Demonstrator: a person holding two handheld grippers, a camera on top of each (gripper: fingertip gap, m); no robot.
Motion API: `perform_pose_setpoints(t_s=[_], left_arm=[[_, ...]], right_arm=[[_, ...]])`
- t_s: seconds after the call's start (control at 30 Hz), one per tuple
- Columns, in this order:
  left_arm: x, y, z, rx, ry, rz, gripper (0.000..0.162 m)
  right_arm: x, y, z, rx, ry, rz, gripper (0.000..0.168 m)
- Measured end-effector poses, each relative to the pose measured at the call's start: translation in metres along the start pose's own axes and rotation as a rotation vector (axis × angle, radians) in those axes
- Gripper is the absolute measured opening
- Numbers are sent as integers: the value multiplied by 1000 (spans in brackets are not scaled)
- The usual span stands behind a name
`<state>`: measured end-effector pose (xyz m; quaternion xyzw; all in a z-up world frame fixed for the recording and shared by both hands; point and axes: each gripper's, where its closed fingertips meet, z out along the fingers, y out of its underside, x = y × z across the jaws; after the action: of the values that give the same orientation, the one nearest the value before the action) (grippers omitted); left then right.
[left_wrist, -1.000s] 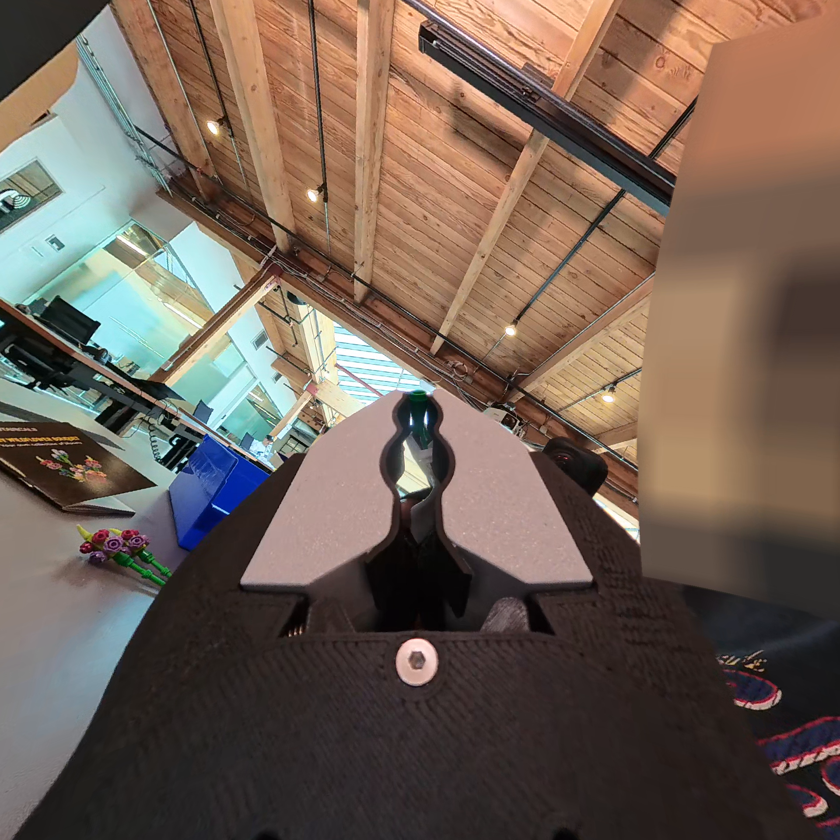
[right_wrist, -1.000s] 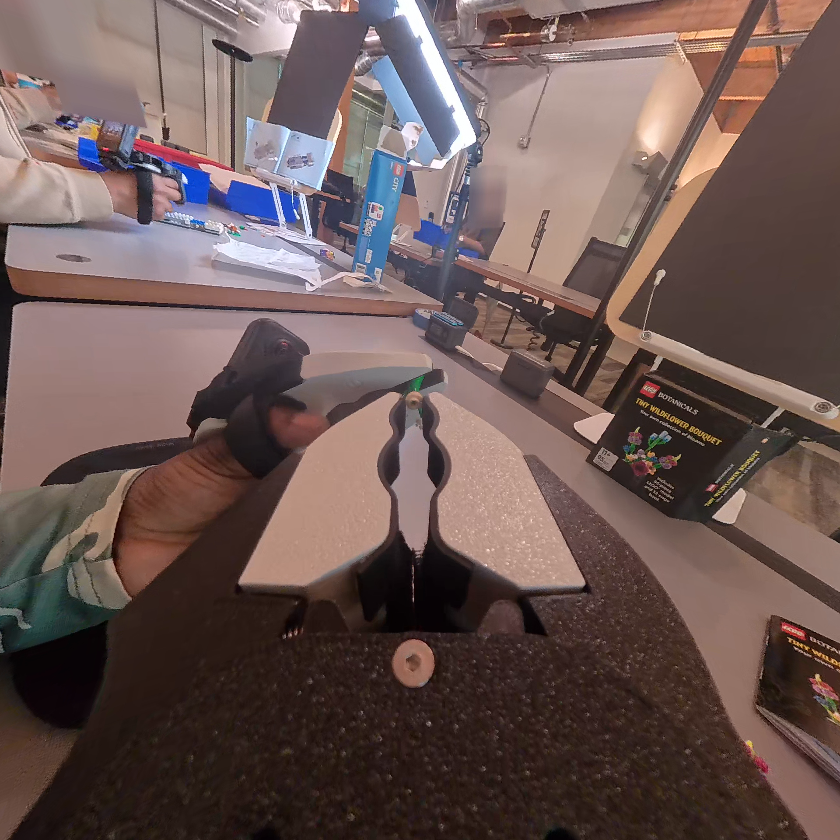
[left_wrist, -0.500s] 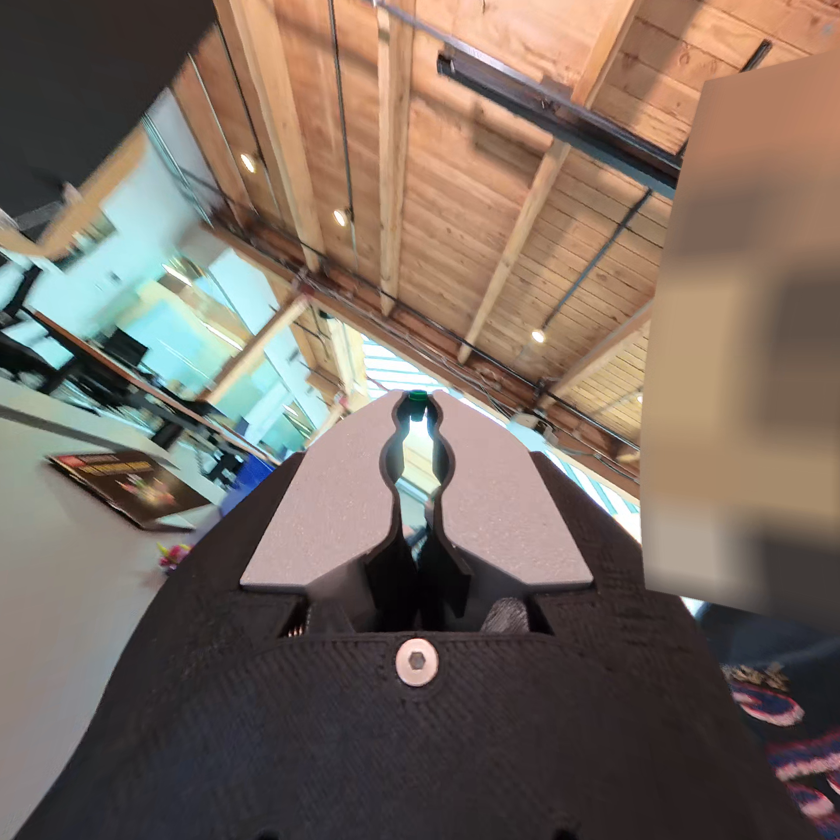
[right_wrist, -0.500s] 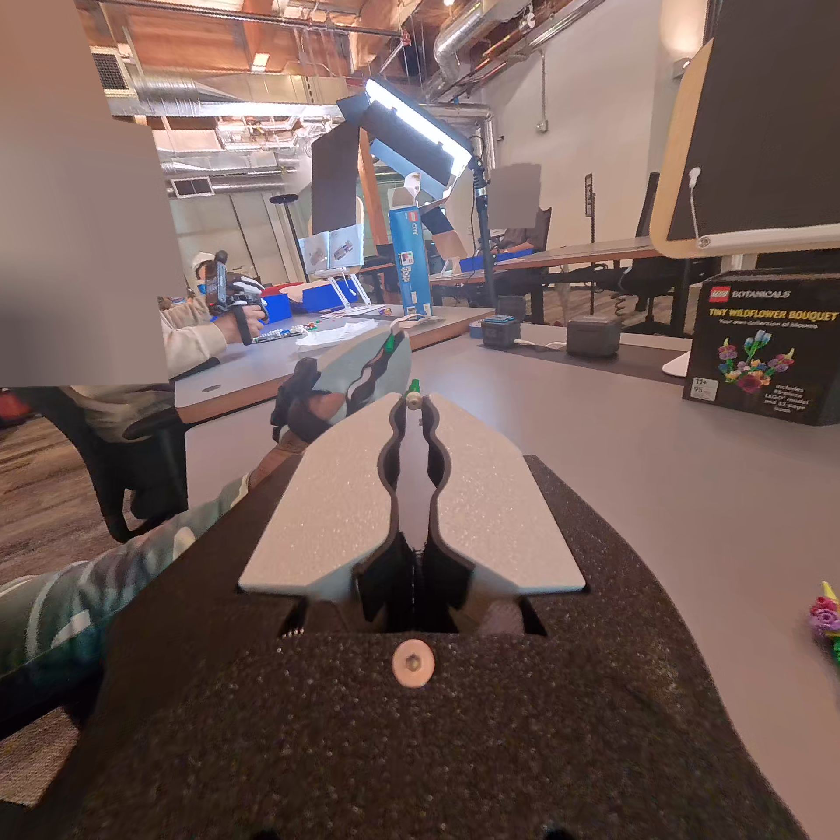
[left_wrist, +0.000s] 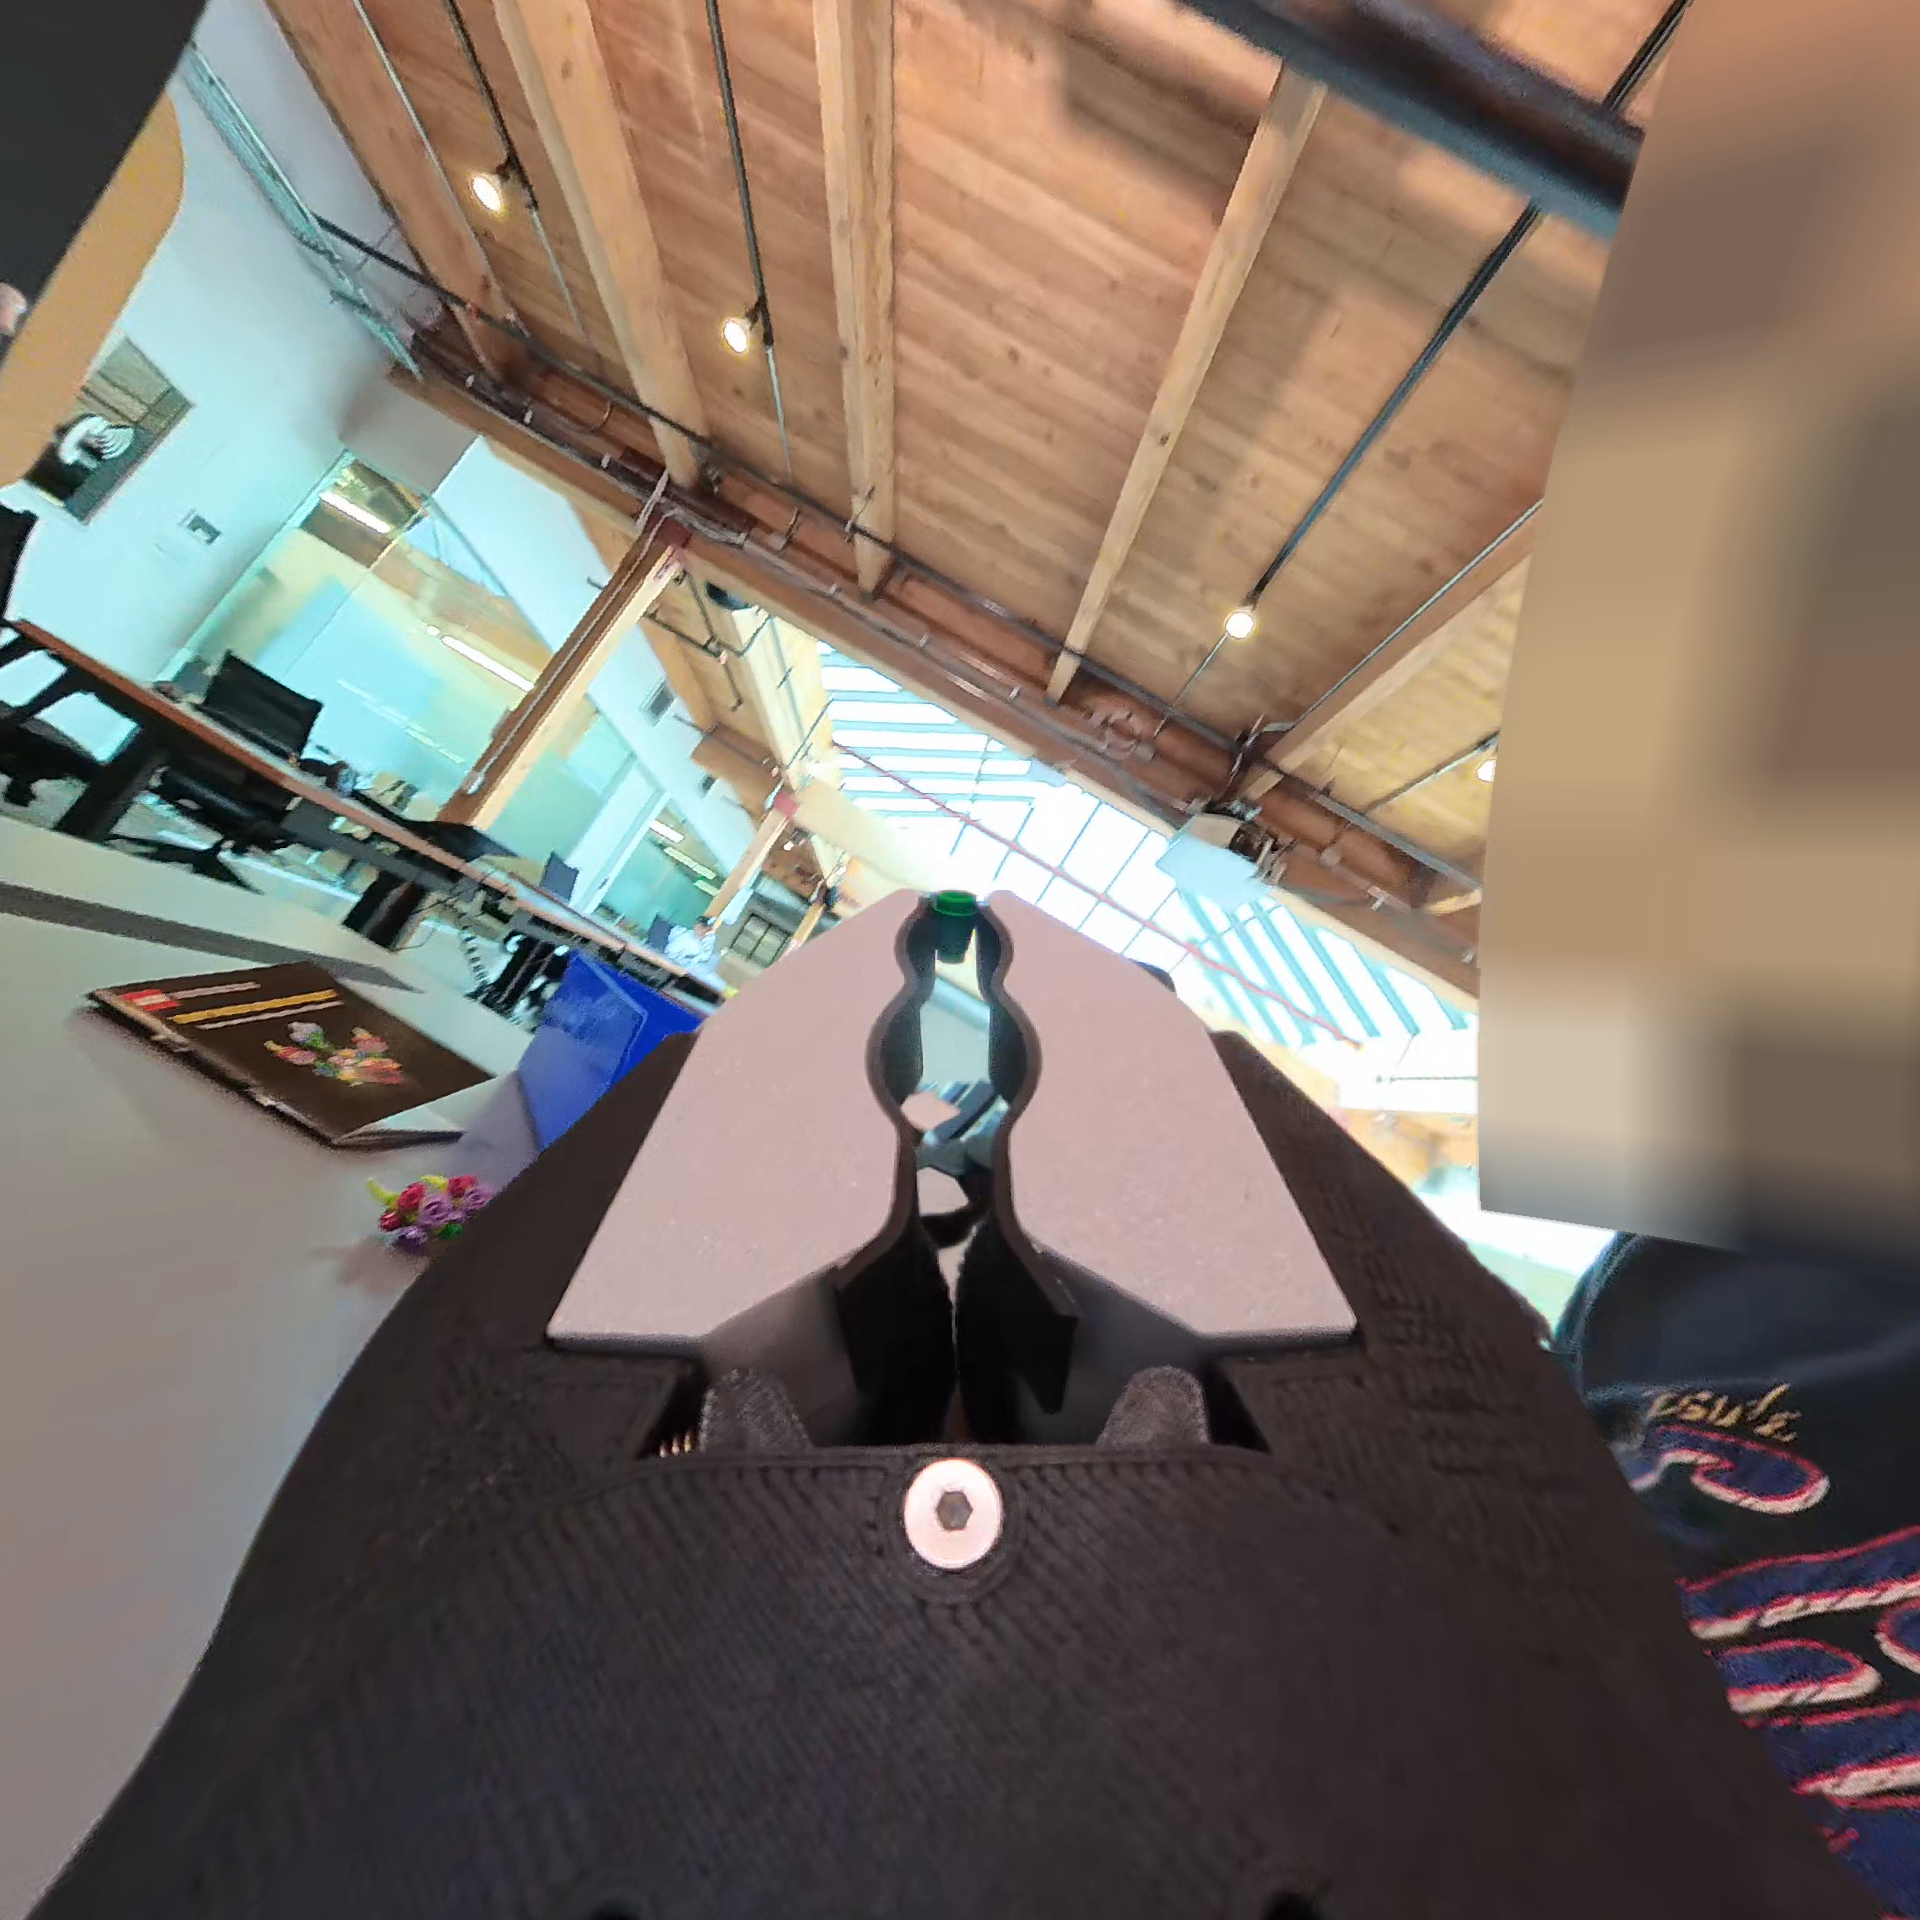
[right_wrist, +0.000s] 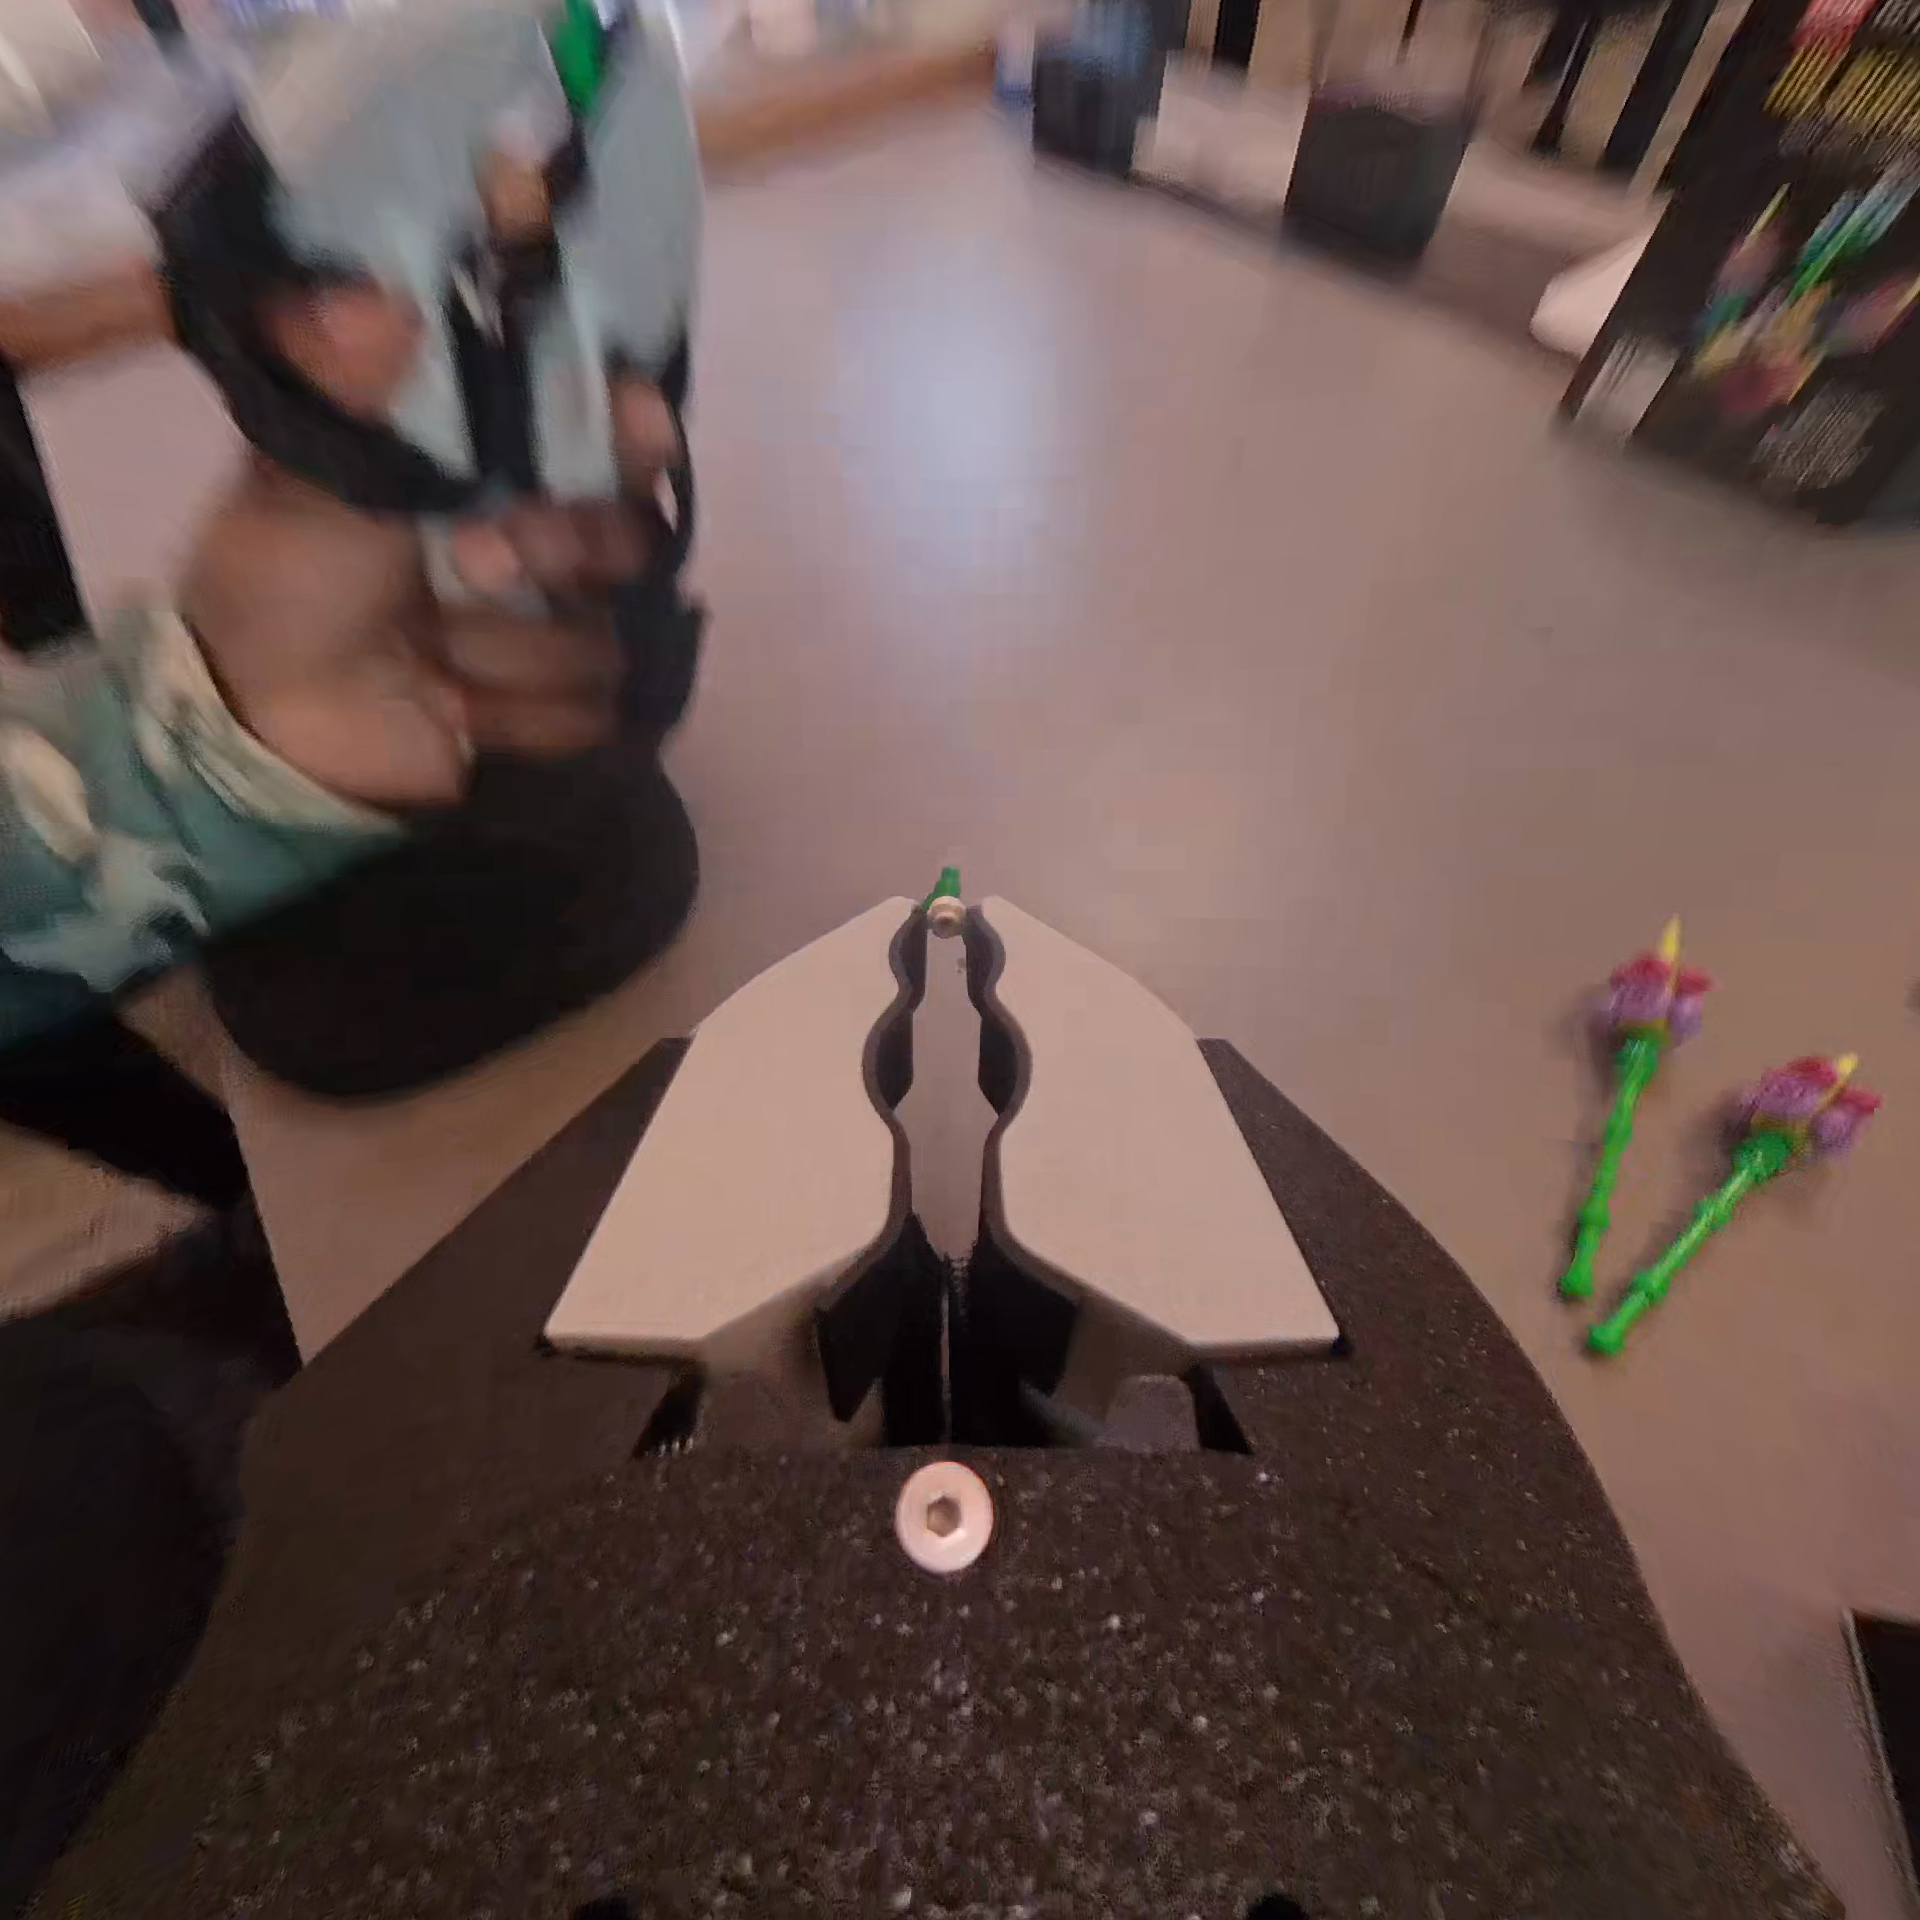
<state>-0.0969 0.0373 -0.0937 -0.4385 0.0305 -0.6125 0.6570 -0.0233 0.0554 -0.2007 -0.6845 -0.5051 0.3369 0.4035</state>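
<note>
- Under a wooden plank ceiling with pale beams and four small spotlights, the left wrist view tilts steeply upward; glass partitions, desks and dark chairs show far off at the left.
- The bench is a plain grey surface, sharp in neither view; the right wrist view is heavily motion-blurred.
- The left gripper has its tips pressed onto one small green stud piece, held up against the skylight.
- The right gripper pinches one small tan-and-green piece at its very tips, above bare bench.
- Two toy flower stems, each with a purple-and-red head and a green stalk, lie side by side near the bench's right edge, well apart from the right gripper.
- One dark booklet with a flower picture lies flat towards the bench's far left; a blue bin stands just behind it.
- One dark box with coloured flower artwork stands at the far right corner; its printing is too blurred to make out.
- The person's hand, blurred, grips the other gripper at the left, a pale green sleeve behind it.
</note>
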Motion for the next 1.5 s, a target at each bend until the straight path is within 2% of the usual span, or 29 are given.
perform_pose_setpoints(t_s=[0.07, 0.13, 0.23, 0.3, 0.47, 0.63, 0.73, 0.87, 1.13, 1.5], left_arm=[[-3, 7, 2, -64, -39, 63, 7], [-5, 16, 4, -141, -78, 143, 7], [-8, 33, 7, -270, -128, 282, 7], [-10, 43, 8, -356, -165, 432, 7], [-21, 57, 5, -576, -321, 1017, 7], [-27, 70, 3, -697, -344, 1201, 7], [-34, 84, 0, -822, -352, 1323, 7], [-34, 98, 2, -897, -336, 1425, 7], [-36, 103, 0, -952, -327, 1528, 8], [-31, 109, 3, -944, -282, 1525, 11]], right_arm=[[3, 27, 6, -178, 4, -19, 7], [8, 44, 9, -285, 28, -41, 7], [10, 52, 11, -335, 44, -54, 8], [10, 52, 11, -333, 38, -40, 14], [10, 23, -2, -129, -44, 102, 23], [6, -18, -23, 171, -121, 204, 11], [-3, -35, -29, 301, -157, 230, 12], [-11, -32, -19, 265, -123, 197, 15], [-14, -32, -14, 256, -141, 219, 15], [-17, -27, -14, 234, -151, 197, 7]])
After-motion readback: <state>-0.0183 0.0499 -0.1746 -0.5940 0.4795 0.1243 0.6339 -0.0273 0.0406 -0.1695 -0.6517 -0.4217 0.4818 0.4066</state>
